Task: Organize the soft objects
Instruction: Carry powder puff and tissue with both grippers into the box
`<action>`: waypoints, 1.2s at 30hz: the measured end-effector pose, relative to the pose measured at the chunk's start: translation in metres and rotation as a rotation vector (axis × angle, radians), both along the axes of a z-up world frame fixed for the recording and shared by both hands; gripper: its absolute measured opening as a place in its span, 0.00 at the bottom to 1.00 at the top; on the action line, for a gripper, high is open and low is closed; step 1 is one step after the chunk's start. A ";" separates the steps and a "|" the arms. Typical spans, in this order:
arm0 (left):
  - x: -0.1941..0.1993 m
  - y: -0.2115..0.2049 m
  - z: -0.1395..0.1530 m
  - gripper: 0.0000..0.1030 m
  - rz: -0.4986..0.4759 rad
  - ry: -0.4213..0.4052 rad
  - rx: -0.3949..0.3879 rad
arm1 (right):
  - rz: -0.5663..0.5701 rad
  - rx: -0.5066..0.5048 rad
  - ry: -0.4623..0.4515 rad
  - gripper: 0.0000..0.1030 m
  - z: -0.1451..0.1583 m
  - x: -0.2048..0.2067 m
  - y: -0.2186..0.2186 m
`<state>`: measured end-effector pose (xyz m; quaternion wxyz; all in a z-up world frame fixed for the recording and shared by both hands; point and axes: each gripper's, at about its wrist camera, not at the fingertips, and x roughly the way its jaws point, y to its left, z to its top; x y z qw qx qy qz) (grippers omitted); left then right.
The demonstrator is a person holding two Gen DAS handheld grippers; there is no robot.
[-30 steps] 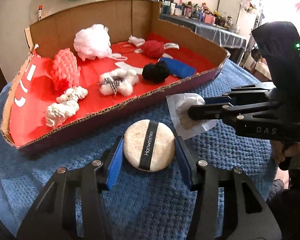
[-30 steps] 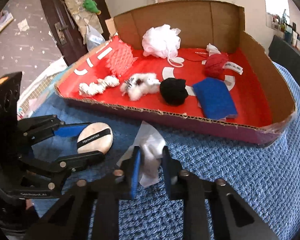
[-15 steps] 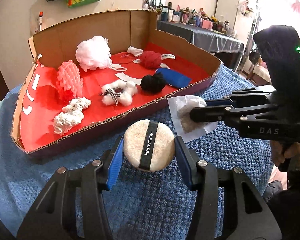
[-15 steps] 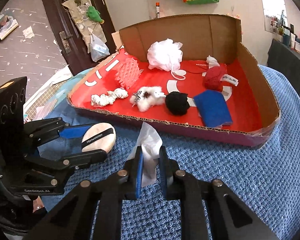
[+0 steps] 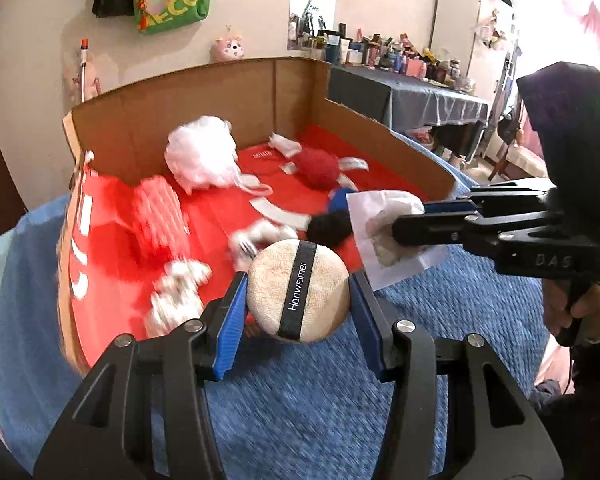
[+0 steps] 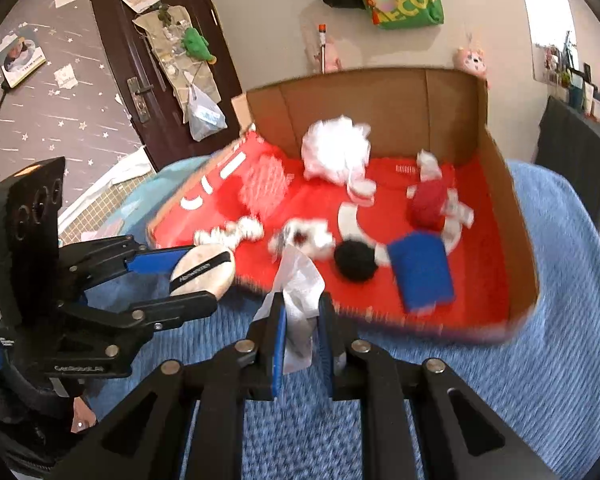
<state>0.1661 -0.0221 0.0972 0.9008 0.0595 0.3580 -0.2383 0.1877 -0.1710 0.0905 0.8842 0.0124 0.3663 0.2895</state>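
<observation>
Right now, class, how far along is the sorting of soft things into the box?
Done: several soft items, among them the white pouf and blue sponge, lie in the cardboard box. In hand: the left hand-held gripper holds the powder puff; the right hand-held gripper grips a white packet. Left: setting both inside.

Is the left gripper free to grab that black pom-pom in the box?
Probably not yet: the left gripper is shut on the round puff, so its jaws are full. The black pom-pom lies uncovered in the box.
</observation>
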 end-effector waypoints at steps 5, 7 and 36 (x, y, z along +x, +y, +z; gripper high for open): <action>0.042 0.000 0.011 0.47 -0.003 0.016 0.023 | -0.004 -0.006 -0.001 0.16 0.018 0.040 0.003; 0.062 -0.003 0.012 0.47 -0.011 0.033 0.041 | -0.008 -0.023 0.006 0.16 0.020 0.057 0.005; 0.172 -0.032 -0.030 0.47 -0.057 0.206 0.251 | 0.047 -0.253 0.251 0.17 -0.025 0.181 0.031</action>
